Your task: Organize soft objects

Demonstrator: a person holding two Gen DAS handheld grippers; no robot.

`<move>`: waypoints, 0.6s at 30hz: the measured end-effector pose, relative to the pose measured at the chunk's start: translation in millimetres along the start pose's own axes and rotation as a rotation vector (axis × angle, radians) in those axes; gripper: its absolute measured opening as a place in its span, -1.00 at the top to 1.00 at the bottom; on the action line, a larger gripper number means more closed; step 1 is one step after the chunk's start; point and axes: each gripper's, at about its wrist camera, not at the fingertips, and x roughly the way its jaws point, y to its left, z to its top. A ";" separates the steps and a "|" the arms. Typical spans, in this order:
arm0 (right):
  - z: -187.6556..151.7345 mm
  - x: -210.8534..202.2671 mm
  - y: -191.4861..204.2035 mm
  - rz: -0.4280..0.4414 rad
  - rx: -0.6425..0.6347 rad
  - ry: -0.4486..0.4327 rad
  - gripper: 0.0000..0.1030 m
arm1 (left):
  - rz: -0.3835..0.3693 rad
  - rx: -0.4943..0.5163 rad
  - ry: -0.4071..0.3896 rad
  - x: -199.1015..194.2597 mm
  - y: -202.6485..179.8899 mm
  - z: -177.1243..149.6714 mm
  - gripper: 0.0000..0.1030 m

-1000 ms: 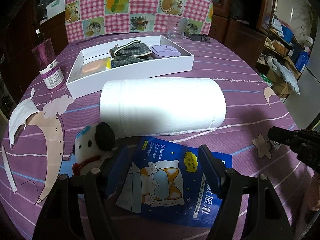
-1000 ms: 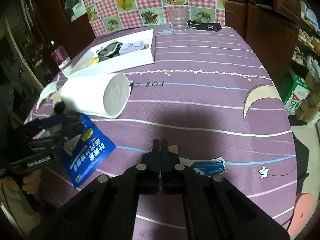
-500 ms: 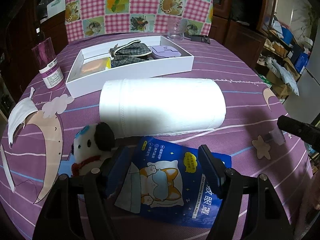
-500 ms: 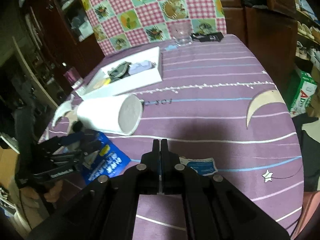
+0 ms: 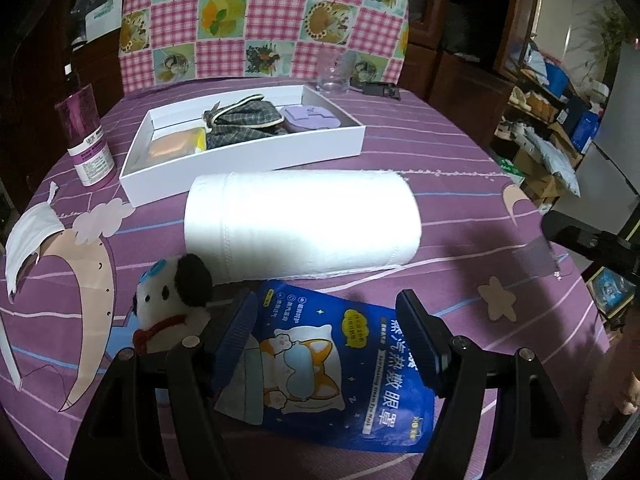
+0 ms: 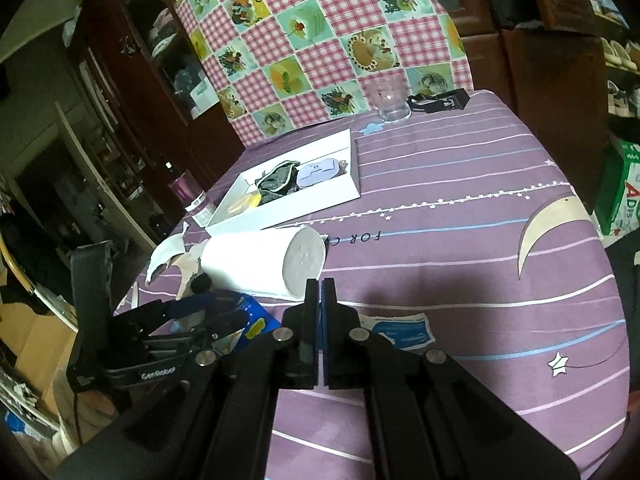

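Lying at the far side of the purple tablecloth [image 5: 460, 152], a shallow white box [image 5: 248, 160] holds a peach and yellow packet [image 5: 176, 144] at its left end, a bundle of dark plaid fabric [image 5: 244, 126] in the middle and a lilac case [image 5: 310, 118] at its right end. A white paper roll [image 5: 302, 220] lies on its side just in front of the box. The left gripper [image 5: 326, 334] has its jaws spread wide, one on each side of a blue eye-mask pouch [image 5: 332, 368] lying flat on the cloth; whether the pads touch it I cannot tell. A plush dog [image 5: 172, 300] sits just left of the pouch, near the roll. The right gripper [image 6: 320, 312] is pressed closed with nothing between its fingers, above bare cloth near a small blue-and-white sachet [image 6: 402, 334]. A pink bottle [image 5: 86, 136] stands left of the box, a clear glass [image 6: 390, 100] beyond it.
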 end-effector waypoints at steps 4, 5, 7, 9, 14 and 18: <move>4.0 2.3 1.2 0.009 0.020 0.009 0.97 | -0.005 0.006 -0.018 -5.8 -1.9 0.4 -0.40; 5.4 2.4 3.5 0.004 0.019 0.007 0.97 | -0.006 0.006 -0.023 -6.8 -1.8 0.8 -0.40; 7.3 1.6 7.3 -0.002 0.016 0.006 0.97 | -0.008 0.003 -0.032 -9.6 -1.1 1.4 -0.40; 9.2 2.0 11.4 -0.002 0.014 0.011 0.97 | 0.000 0.000 -0.043 -12.1 -0.3 2.5 -0.40; 12.7 6.6 21.8 -0.019 0.007 0.030 0.97 | 0.008 -0.008 -0.071 -19.0 2.4 4.6 -0.40; 17.1 12.2 32.1 -0.002 0.002 0.045 0.97 | 0.011 -0.016 -0.095 -25.5 5.9 6.1 -0.40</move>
